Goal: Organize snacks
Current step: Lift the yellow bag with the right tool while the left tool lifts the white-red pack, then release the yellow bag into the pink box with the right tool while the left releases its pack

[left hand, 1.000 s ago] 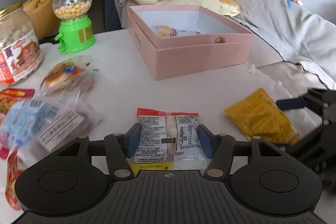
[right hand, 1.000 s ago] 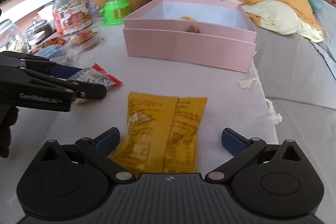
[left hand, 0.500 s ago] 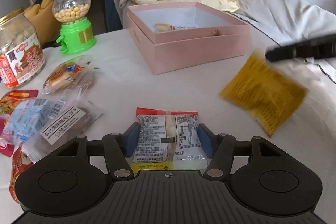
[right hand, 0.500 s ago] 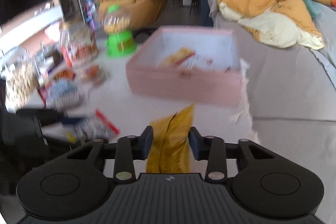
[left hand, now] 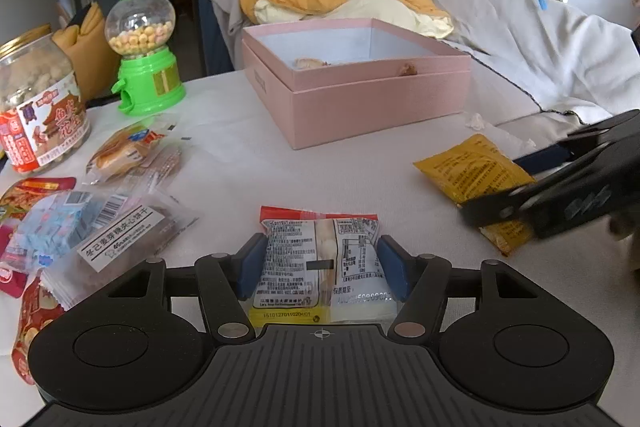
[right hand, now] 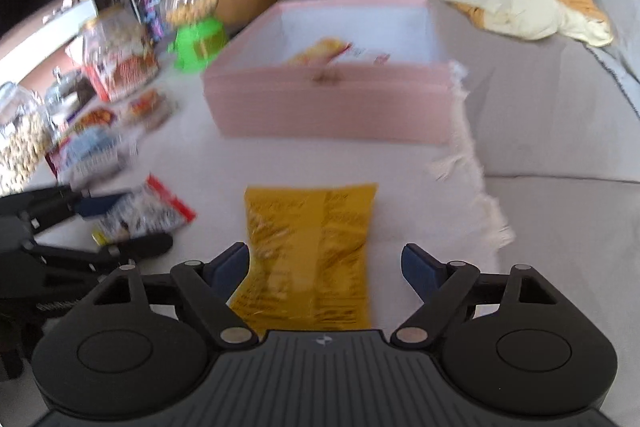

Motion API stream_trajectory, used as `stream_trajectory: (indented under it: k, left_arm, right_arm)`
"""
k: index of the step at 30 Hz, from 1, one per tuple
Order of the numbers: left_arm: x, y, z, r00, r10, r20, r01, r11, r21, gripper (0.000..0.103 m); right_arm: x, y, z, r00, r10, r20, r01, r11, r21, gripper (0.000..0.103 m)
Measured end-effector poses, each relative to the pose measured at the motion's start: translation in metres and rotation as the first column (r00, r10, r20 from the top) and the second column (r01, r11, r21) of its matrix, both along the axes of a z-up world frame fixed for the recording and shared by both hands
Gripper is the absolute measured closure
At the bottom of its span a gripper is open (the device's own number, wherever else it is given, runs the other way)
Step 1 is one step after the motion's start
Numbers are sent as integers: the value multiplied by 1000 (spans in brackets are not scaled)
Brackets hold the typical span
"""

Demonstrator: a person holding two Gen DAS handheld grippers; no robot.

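The left gripper [left hand: 320, 263] has its fingers [left hand: 249, 265] just beside a white snack pack [left hand: 322, 263] on the tabletop [left hand: 340, 179]; they have just been opening and do not squeeze it. The right gripper [right hand: 326, 267] has just been opening too. It stands wide, with a yellow pack [right hand: 310, 251] lying flat between its fingers, not gripped. The pink box [left hand: 380, 107] stands behind both packs, with some snacks inside.
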State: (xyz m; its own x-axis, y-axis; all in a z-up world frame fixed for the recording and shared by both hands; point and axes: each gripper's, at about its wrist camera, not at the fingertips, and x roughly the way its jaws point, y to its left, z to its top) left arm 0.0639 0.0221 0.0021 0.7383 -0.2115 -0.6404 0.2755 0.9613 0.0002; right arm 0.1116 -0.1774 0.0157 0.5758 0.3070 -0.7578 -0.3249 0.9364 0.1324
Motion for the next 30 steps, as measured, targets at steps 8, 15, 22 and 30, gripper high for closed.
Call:
stream_trajectory:
  k: [8, 15, 22, 30]
  left_arm:
    - [-6, 2, -1, 1000, -8, 19, 8, 1000, -4, 36]
    - [-7, 2, -2, 1000, -8, 21, 8, 1000, -2, 36]
    - [-6, 2, -1, 1000, -9, 21, 9, 1000, -1, 36]
    - [-4, 8, 7, 1000, 14, 1, -14, 997, -75, 43]
  right_arm:
    - [-6, 35, -6, 995, 90, 53, -83, 990, -110, 15]
    - [-3, 2, 28, 999, 36, 24, -37, 999, 18, 63]
    - [-7, -7, 46, 997, 40, 72, -43, 998, 41, 64]
    - [-5, -18, 41, 998, 25, 60, -29, 997, 73, 64]
